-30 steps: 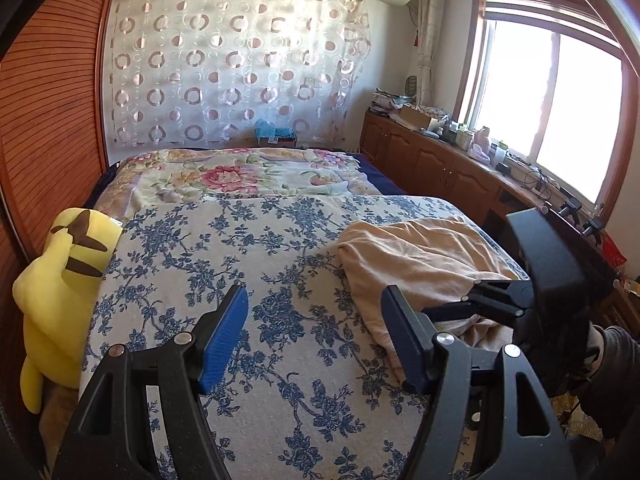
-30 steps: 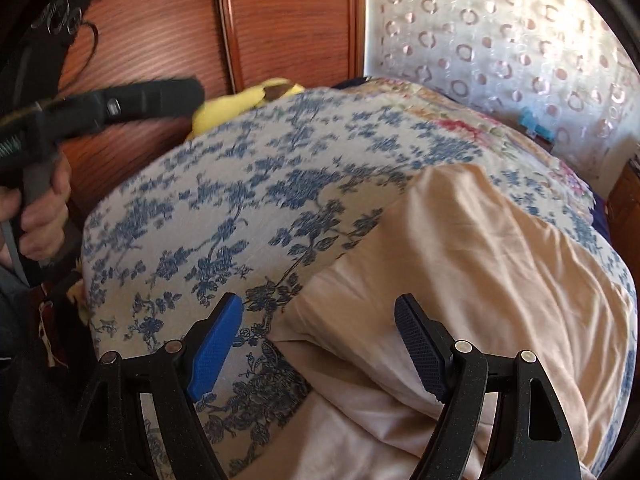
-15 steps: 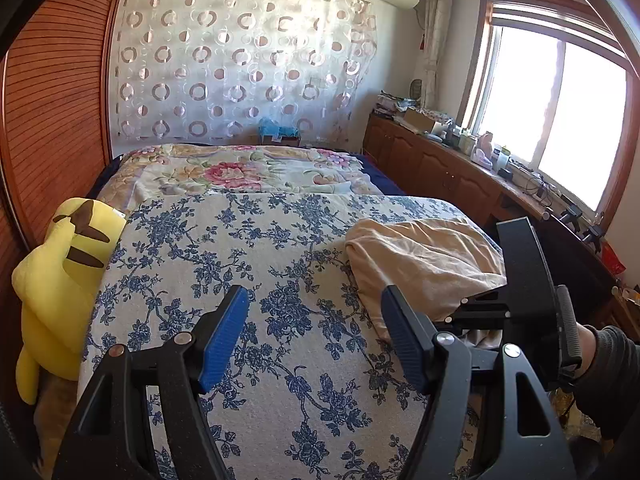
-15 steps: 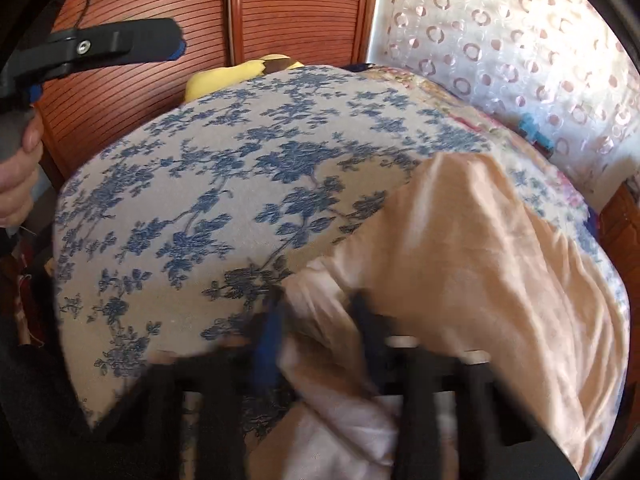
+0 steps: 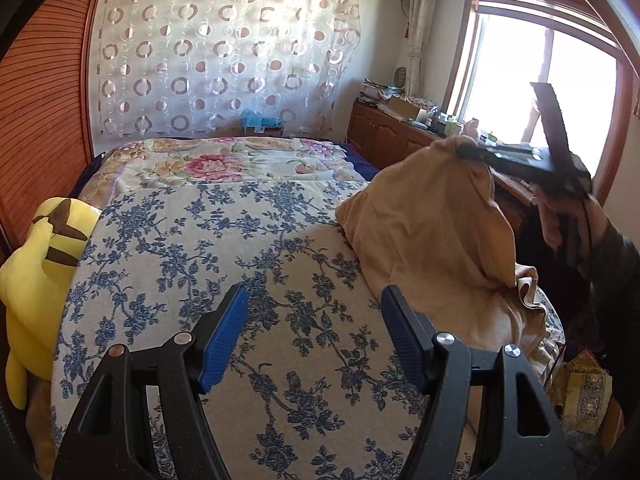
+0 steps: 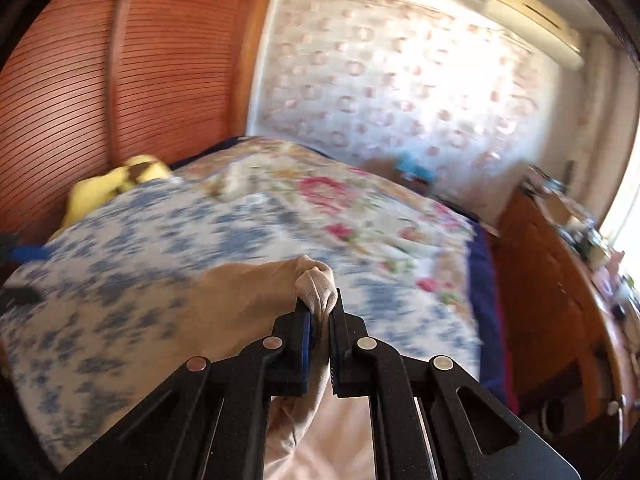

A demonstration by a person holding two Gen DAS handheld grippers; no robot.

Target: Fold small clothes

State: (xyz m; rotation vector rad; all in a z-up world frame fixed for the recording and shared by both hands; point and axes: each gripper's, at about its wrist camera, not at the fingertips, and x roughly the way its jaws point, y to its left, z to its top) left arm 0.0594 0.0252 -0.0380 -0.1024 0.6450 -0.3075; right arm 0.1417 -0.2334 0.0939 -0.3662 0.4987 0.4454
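A tan garment (image 5: 432, 220) hangs from my right gripper (image 5: 466, 151), which has lifted one end high above the right side of the bed; its lower part still rests on the blue-flowered sheet (image 5: 240, 248). In the right wrist view my right gripper (image 6: 319, 320) is shut on a bunched fold of the tan garment (image 6: 316, 280). My left gripper (image 5: 312, 336) is open and empty, low over the near part of the bed, left of the garment.
A yellow plush toy (image 5: 40, 256) lies at the bed's left edge by the wooden wardrobe (image 5: 36, 112). A floral quilt (image 5: 224, 160) covers the bed's far end. A wooden cabinet (image 5: 400, 136) with clutter runs under the window on the right.
My right gripper closed on the tan garment's edge and lifted it up off the bed. My left gripper stayed open and shifted only slightly.
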